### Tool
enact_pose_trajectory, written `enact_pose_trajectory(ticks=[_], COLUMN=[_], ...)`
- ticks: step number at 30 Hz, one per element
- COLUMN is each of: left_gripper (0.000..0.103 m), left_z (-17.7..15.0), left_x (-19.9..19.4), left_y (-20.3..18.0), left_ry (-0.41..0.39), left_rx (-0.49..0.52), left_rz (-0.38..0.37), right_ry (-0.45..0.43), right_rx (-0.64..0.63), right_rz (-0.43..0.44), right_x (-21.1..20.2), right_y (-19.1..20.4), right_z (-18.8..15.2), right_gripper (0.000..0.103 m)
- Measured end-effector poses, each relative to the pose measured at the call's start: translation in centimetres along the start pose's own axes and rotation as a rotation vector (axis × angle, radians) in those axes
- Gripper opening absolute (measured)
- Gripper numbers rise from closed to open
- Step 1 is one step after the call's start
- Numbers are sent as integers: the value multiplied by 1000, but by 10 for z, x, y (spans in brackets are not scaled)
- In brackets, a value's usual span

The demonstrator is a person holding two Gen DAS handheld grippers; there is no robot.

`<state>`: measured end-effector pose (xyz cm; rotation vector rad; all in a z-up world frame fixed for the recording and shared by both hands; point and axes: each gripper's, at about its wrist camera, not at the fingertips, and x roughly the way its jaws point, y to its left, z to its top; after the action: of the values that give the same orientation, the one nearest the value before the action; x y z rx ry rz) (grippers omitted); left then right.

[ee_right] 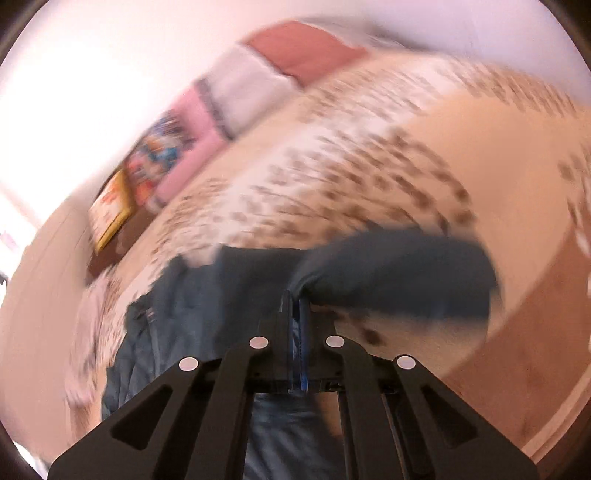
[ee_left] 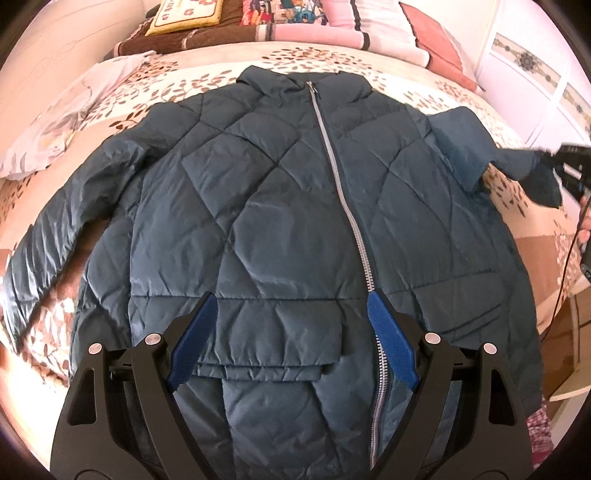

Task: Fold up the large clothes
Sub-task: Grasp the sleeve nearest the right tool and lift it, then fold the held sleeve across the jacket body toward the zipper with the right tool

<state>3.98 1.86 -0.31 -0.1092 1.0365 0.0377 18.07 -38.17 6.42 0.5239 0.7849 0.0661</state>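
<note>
While the quilted dark-blue jacket (ee_left: 280, 206) lay spread front-up on the bed (ee_left: 413, 74), zipped along a grey zipper (ee_left: 334, 155), its hem was doubled into a fold near the left gripper (ee_left: 291, 343). That gripper was held over the hem with its blue-padded fingers (ee_left: 192, 343) spread wide apart, nothing being pinched between them. One sleeve (ee_left: 40, 254) was stretched out flat on the bedspread toward the left edge of the left wrist view. The other sleeve (ee_right: 399, 277) was lifted off the bed, its end being pinched by the right gripper (ee_right: 297, 302), whose fingers were pressed together on the cloth; the right wrist view was heavily blurred.

The bed was covered by a cream and peach bedspread (ee_left: 184, 85) printed with brown leaves. At its head were seen a brown blanket (ee_left: 199, 40), a yellow-edged cushion (ee_left: 188, 14), a pink striped pillow (ee_left: 321, 33) and a salmon pillow (ee_left: 439, 44). A pale crumpled cloth (ee_left: 55, 122) lay on the bed beside the jacket's shoulder. White panelling with an ornamental band (ee_left: 528, 62) was visible beyond the far corner of the bed.
</note>
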Motion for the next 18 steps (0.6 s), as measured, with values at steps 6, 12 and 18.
enact_pose_trajectory(ticks=[6,12,18], left_gripper=[83,83,83], left_z=[-1,-2,1], left_x=[-10,-15,-16], left_y=[18,45,61], left_ry=[-47,-67,-82], left_rx=[-22,-85,-93], left_rz=[6,9,-2], right_ry=[-9,126,361], right_rx=[-307,-486,-492], right_rz=[179,297,268], right_x=[-5,28,75], right_y=[122,212,233], right_z=[-3,-50,-103], right_gripper=[4,4,4])
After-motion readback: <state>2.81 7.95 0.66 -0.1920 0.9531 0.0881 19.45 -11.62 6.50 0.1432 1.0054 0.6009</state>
